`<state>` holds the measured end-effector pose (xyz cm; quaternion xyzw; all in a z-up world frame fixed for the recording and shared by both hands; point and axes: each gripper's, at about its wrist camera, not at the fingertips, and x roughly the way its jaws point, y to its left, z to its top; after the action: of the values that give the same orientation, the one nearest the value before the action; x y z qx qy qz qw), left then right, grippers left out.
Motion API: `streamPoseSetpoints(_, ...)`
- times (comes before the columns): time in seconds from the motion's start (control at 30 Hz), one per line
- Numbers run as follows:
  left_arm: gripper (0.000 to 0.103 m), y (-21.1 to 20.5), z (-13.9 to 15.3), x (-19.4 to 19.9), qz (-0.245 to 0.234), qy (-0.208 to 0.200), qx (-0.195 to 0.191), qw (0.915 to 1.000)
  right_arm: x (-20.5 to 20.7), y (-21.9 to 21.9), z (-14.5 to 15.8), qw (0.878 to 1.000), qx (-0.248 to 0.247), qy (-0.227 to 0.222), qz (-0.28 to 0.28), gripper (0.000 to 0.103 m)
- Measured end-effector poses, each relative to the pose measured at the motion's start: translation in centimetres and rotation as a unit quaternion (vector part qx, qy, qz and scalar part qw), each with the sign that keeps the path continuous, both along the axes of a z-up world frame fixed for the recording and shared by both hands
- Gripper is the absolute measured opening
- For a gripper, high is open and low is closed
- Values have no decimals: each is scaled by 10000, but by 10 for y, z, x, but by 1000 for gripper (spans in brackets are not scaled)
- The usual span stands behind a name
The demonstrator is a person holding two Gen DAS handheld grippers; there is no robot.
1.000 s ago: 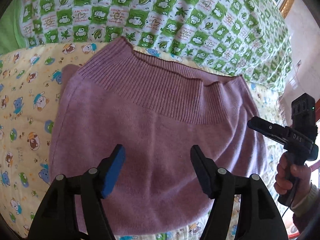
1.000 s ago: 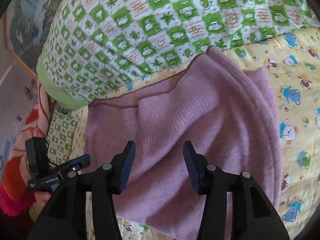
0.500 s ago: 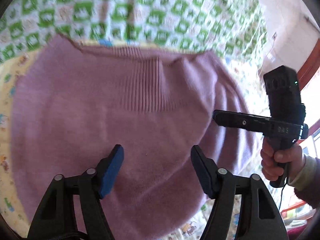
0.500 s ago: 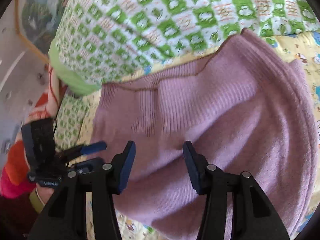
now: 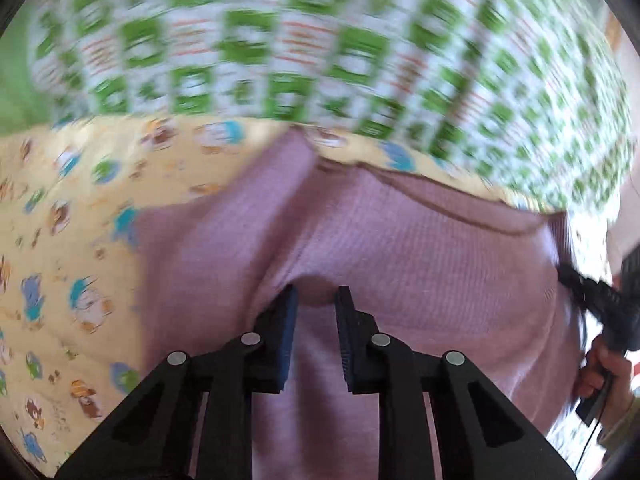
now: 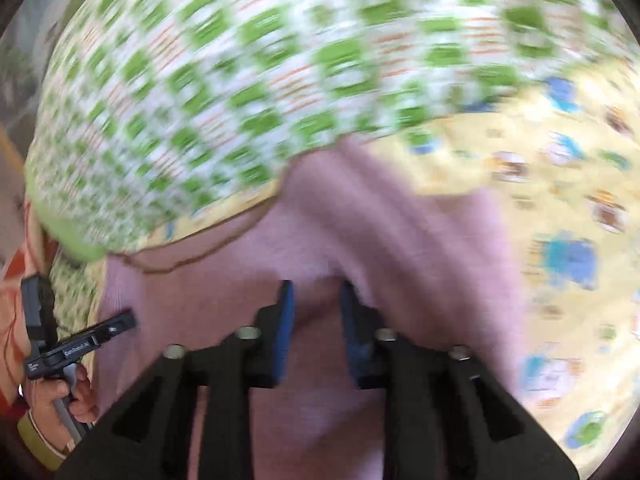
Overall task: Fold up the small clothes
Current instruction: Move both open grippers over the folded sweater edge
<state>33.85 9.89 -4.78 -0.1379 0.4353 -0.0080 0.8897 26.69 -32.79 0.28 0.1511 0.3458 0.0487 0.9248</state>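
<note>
Green-checked quilt [image 5: 320, 40] beside purple knit [image 5: 420, 248]

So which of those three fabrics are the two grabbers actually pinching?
The purple knitted garment. Both the left gripper and the right gripper have just closed on bunched folds of it, not the yellow cartoon sheet or the green-checked quilt.

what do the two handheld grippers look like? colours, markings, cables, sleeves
Both the left gripper and the right gripper have matte black linkage arms with silver rivets and blue ribbed pads. Pistol-style black handles; the left's side carries white lettering. A thin black cable hangs below the right's handle. One yellow-green cuff shows.
</note>
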Motion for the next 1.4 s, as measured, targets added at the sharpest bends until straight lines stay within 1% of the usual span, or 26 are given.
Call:
streamPoseSetpoints(0.03,15,5,0,-2,40,-2,-77,10000,-5,-13,0,9996,231,-38,-139,15)
streamPoseSetpoints(0.07,15,9,0,-6,95,-15,-163,9998,-8,-20,-1,9990,338,-51,-281,15)
streamPoseSetpoints(0.13,16,12,5,-16,159,-10,-183,9997,-17,-31,2,9973,385,-69,-616,16)
streamPoseSetpoints(0.17,21,11,8,-22,181,-18,-160,9997,-20,-36,2,9962,561,-79,-660,18)
streamPoseSetpoints(0.2,32,10,11,-32,234,-26,-117,9997,-22,-39,2,9952,700,-52,-687,18)
streamPoseSetpoints(0.27,45,14,16,-51,374,-24,-111,9992,-32,-37,6,9952,700,2,-680,19)
streamPoseSetpoints(0.4,46,14,24,-94,531,-62,-428,9977,-56,-18,19,9982,483,-61,-338,26)
streamPoseSetpoints(0.47,48,13,23,-120,561,-96,-558,9968,-70,-3,20,9992,399,-50,-17,31)
streamPoseSetpoints(0.5,49,11,19,-134,523,-50,-594,9968,-75,7,17,9993,338,24,186,32)
streamPoseSetpoints(0.53,49,7,15,-138,485,24,-594,9971,-76,20,14,9989,256,112,373,34)
streamPoseSetpoints(0.6,49,4,-3,-146,543,300,-545,9966,-84,39,2,9965,-34,343,765,36)
streamPoseSetpoints(0.67,49,11,-16,-156,660,465,-580,9951,-95,46,-11,9937,-309,559,920,37)
streamPoseSetpoints(0.73,47,20,-26,-163,776,526,-653,9935,-104,37,-25,9920,-517,816,812,37)
streamPoseSetpoints(0.8,45,25,-28,-168,799,533,-655,9932,-111,21,-29,9929,-546,884,572,37)
streamPoseSetpoints(0.9,45,27,-27,-170,828,547,-634,9930,-127,-14,-31,9951,-417,892,39,37)
streamPoseSetpoints(0.93,45,27,-25,-173,860,548,-656,9926,-133,-25,-31,9951,-385,901,-168,35)
streamPoseSetpoints(1.0,46,30,-22,-180,951,551,-751,9911,-142,-39,-30,9959,-73,861,-259,34)
streamPoseSetpoints(1.03,46,31,-20,-185,1018,548,-825,9899,-145,-41,-28,9960,3,849,-292,34)
streamPoseSetpoints(1.07,48,33,-18,-188,1082,540,-882,9887,-146,-39,-25,9958,-94,854,-321,37)
streamPoseSetpoints(1.1,54,35,-16,-194,1183,530,-948,9870,-148,-35,-21,9951,-301,862,-384,37)
streamPoseSetpoints(1.13,57,37,-14,-202,1327,523,-1045,9842,-149,-32,-16,9943,-458,844,-465,37)
streamPoseSetpoints(1.17,63,40,-14,-210,1487,533,-1173,9805,-151,-31,-12,9947,-423,802,-491,37)
streamPoseSetpoints(1.2,68,42,-14,-214,1574,557,-1251,9780,-154,-33,-8,9956,-284,754,-487,37)
streamPoseSetpoints(1.27,70,45,-20,-227,1782,698,-1537,9694,-159,-30,1,9971,32,635,-423,37)
streamPoseSetpoints(1.3,70,45,-24,-230,1821,753,-1617,9670,-162,-28,5,9975,77,586,-395,37)
streamPoseSetpoints(1.4,70,48,-43,-227,2062,998,-2011,9524,-164,-9,14,9986,118,475,-191,39)
